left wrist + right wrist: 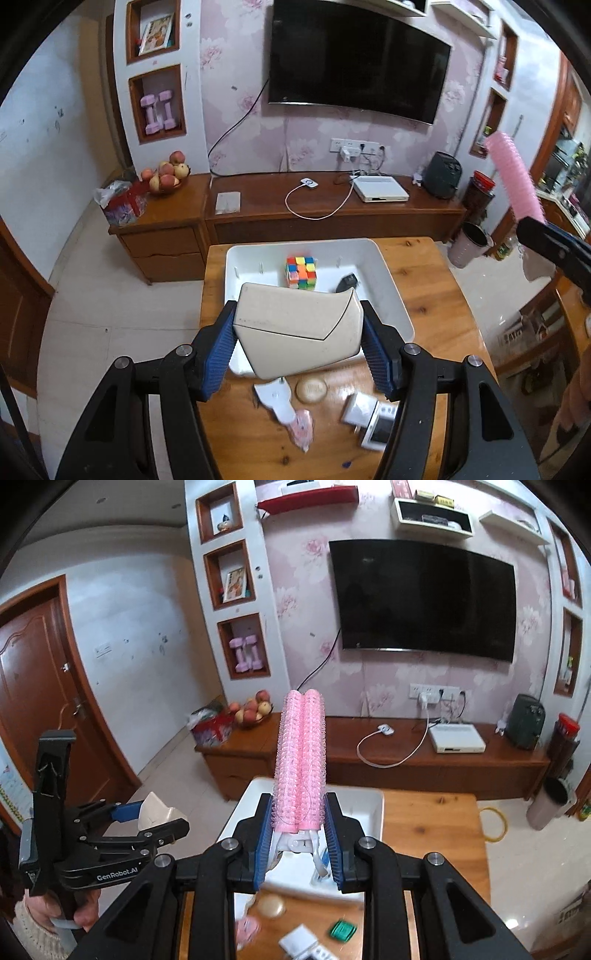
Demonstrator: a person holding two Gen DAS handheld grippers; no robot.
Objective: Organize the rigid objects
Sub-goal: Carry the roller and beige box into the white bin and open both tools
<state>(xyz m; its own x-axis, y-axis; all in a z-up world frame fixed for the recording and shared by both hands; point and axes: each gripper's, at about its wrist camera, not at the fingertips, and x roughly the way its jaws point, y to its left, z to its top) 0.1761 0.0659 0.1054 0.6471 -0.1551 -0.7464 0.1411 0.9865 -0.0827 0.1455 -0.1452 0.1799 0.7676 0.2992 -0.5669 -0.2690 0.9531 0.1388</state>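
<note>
My left gripper [299, 328] is shut on a cream angular plastic case [299, 328] and holds it above the near part of a white bin [388, 280] on the wooden table [436, 295]. The bin holds a Rubik's cube [301, 272] and a small black object [347, 282]. My right gripper [298, 834] is shut on a pink hair-curler clip [301, 760], upright above the bin [369, 805]. The left gripper with the case [155, 812] shows at the left of the right wrist view. The curler [513, 177] shows at the right of the left wrist view.
On the table near me lie a white scraper [275, 400], a round tan disc [312, 389], a pink item [303, 428], white chargers [369, 417] and a green clip [341, 930]. A TV cabinet [332, 214] stands behind the table, a bucket [467, 245] to its right.
</note>
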